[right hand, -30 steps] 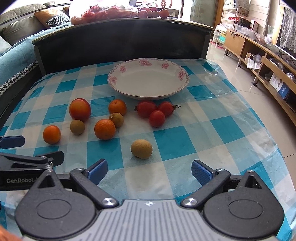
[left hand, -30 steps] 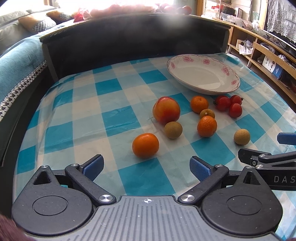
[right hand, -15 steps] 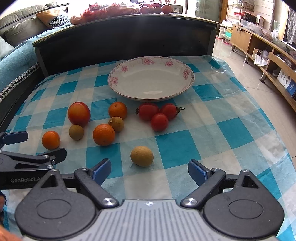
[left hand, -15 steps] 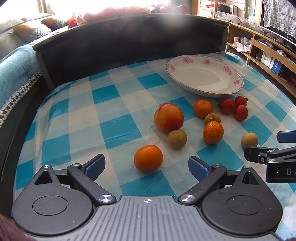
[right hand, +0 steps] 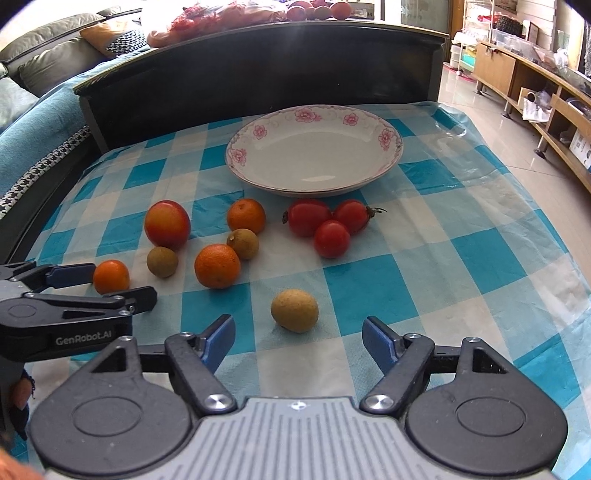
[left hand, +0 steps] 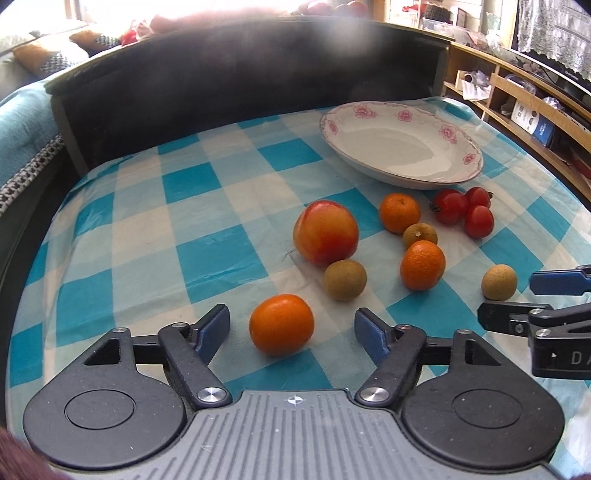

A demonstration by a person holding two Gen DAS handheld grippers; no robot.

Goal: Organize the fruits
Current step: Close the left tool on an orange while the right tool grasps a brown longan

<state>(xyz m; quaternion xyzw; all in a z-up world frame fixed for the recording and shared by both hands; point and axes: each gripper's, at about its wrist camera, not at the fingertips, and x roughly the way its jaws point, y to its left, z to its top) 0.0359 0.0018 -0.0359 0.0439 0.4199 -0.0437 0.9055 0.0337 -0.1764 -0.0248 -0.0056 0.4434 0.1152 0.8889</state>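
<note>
A person's 2 handheld grippers hang low over a surface (right hand: 480, 266) spread with a blue-and-white checked cloth, each lined up on 1 piece of fruit. The left gripper (left hand: 291, 328) has its blue-padded fingers spread on either side of a small orange (left hand: 281, 324), which sits on the cloth between the pads with clear gaps on both sides; those fingers have just been closing. The right gripper (right hand: 298, 338) has also just been narrowing, its fingers spread and pinching nothing, and the tan longan (right hand: 294, 310) lies on the cloth just beyond and between their tips.

The rest of the fruit is scattered loose behind them. A red-and-yellow peach (left hand: 325, 232) sits beside a second longan (left hand: 345, 279), with 2 more oranges, one nearer (left hand: 422, 264) and one farther (left hand: 399, 213), either side of a third longan (left hand: 420, 235). 3 cherry tomatoes (right hand: 330, 223) cluster together, touching, just in front of a white plate (right hand: 314, 149) rimmed with pink flowers; its bowl holds no fruit.

A dark wooden board (right hand: 258, 66) stands along the far edge of the surface, with bagged red produce (right hand: 221, 14) on the ledge behind it. Wooden shelving (right hand: 535, 85) runs along the right wall.
</note>
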